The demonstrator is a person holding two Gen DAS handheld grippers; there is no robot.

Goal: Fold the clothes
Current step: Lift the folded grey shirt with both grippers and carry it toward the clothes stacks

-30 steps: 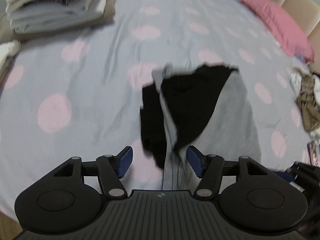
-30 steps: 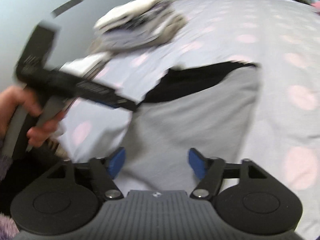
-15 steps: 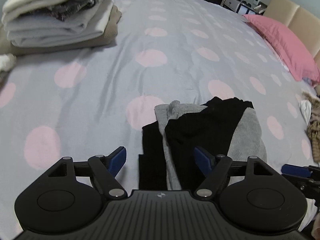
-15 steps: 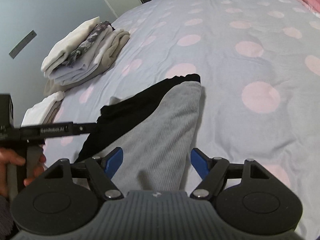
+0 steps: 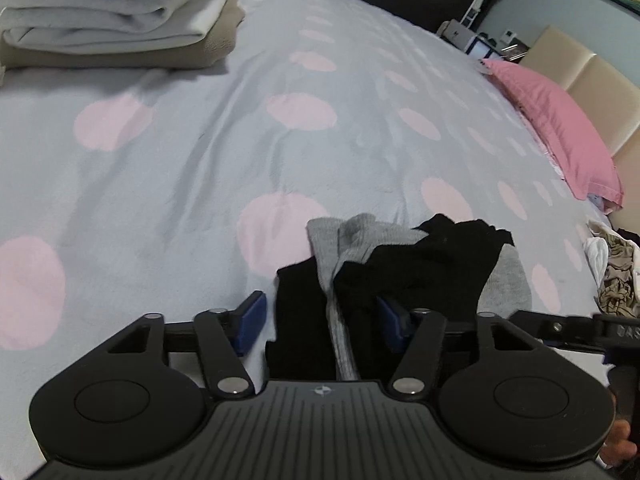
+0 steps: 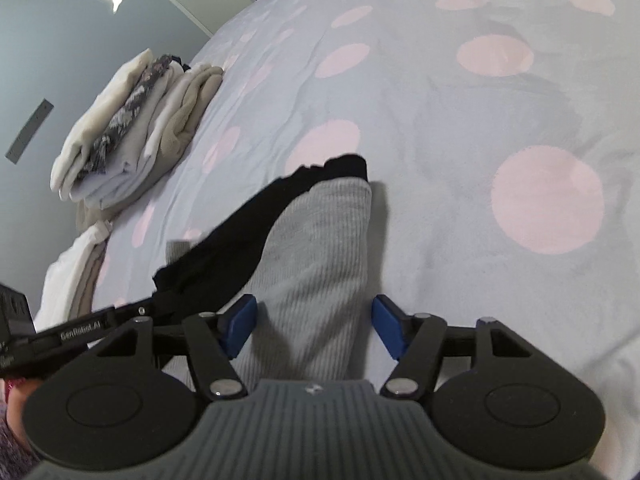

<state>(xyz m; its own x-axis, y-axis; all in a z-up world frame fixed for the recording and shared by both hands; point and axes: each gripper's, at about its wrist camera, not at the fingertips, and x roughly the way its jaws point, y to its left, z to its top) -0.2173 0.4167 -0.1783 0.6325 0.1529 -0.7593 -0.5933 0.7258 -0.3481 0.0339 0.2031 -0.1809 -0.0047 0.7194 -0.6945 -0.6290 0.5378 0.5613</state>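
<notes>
A grey ribbed and black garment (image 5: 404, 276) lies bunched on the dotted bedspread (image 5: 200, 184). My left gripper (image 5: 322, 326) is low over the garment's near end. Its jaws are closing with black and grey cloth between them; the left pad (image 5: 250, 322) stands clear of the cloth. In the right wrist view the garment's grey side (image 6: 320, 248) faces up with black cloth along its left edge. My right gripper (image 6: 313, 325) straddles that grey part. Its jaws are closing too, and the pads are not pressing on the fabric. Each gripper shows at the edge of the other's view.
A stack of folded clothes (image 5: 112, 20) sits at the bed's far left, also in the right wrist view (image 6: 132, 128), with a white folded piece (image 6: 68, 276) nearer. A pink pillow (image 5: 560, 128) lies by the beige headboard. Loose unfolded clothes (image 5: 616, 276) are heaped at the right.
The garment, hanging in the air a second ago, now lies on the bed. Both grippers have come down close over it and their jaws have narrowed.
</notes>
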